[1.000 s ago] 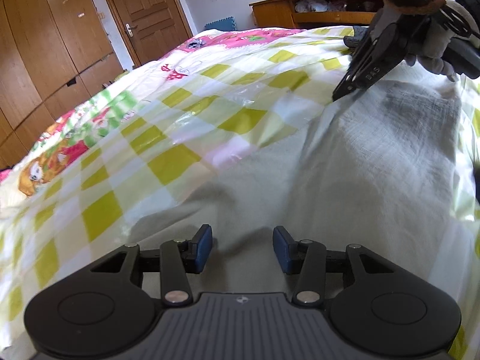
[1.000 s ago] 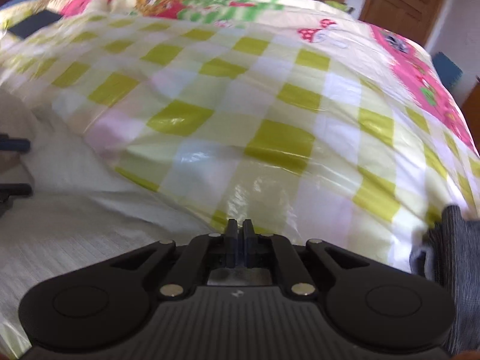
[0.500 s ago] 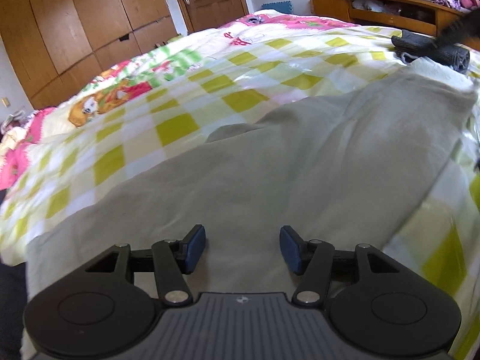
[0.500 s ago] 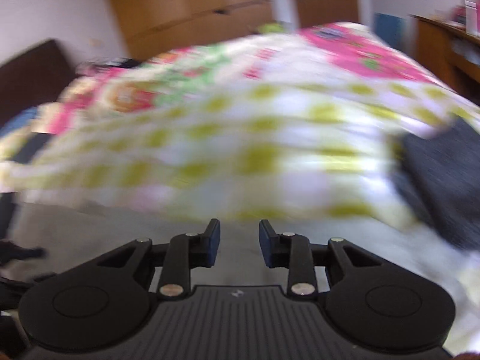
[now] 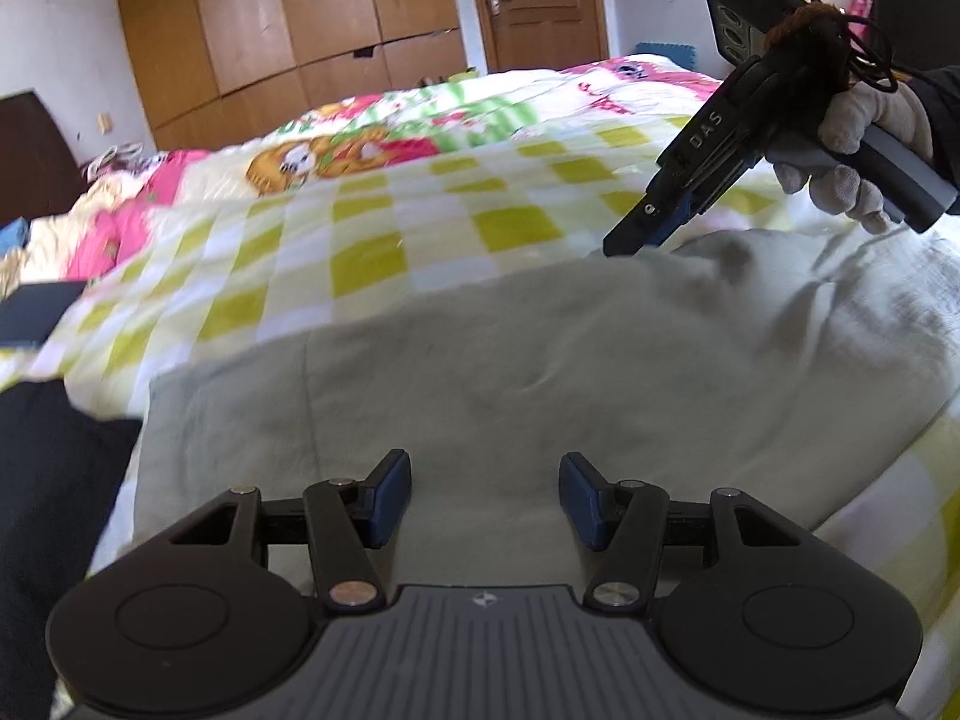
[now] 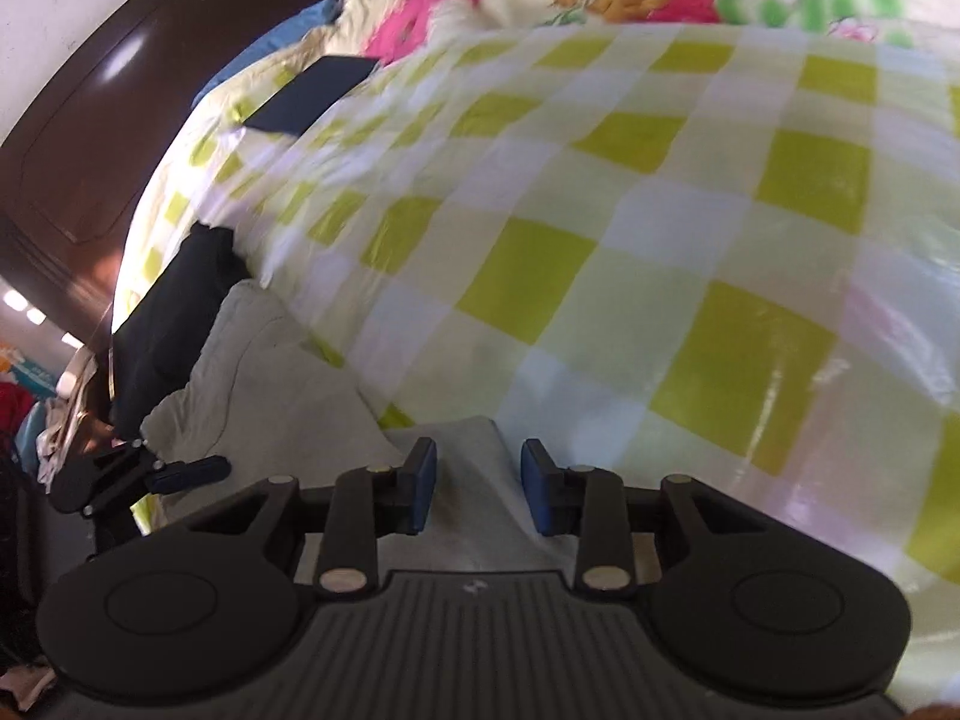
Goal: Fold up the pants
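- Both grippers have swung round since the earlier frame; my right gripper, then pinched together, now stands apart over a ridge of the pants.
- Left gripper: jaws apart, empty, above the pale pants lying flat on the checked bedspread.
- I judge the next fold's grasp is pending.

The pants are pale grey-green. The bed cover is checked in yellow-green, white and cream, and toward its far edge carries a cartoon print in pink, orange and green. Both grippers are black with blue pads. The glove is white. The wardrobe and door are brown wood; the headboard is dark brown.
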`<state>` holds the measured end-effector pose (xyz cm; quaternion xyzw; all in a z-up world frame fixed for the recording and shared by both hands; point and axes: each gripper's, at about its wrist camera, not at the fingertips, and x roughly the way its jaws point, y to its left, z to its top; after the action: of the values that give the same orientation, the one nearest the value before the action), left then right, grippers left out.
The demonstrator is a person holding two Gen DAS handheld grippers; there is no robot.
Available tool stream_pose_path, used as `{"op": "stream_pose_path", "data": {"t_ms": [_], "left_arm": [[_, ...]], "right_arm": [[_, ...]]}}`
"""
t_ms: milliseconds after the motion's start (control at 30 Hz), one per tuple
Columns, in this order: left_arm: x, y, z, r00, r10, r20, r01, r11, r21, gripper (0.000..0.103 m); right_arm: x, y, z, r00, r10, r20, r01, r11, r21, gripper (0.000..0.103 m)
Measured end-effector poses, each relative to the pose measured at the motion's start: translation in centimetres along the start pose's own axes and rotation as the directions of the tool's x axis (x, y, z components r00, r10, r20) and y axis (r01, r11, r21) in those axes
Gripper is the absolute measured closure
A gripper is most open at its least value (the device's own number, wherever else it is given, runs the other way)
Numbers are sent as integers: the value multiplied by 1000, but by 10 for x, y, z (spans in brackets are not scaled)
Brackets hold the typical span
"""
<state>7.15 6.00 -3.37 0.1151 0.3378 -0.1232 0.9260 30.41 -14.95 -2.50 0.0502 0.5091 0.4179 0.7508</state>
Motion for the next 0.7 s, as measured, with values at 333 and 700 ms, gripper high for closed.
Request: {"op": "stream_pose_path", "data": {"t_ms": [333, 700], "left_arm": [[2, 16, -14, 999, 36, 19, -35, 997, -66, 30], [-1, 13, -13, 993, 114, 4, -114, 993, -7, 26]], "right_arm": [[-36, -6, -3, 973, -130, 192, 89, 973, 211, 101], [-90, -5, -50, 887, -329, 323, 237, 926, 293, 67]]}}
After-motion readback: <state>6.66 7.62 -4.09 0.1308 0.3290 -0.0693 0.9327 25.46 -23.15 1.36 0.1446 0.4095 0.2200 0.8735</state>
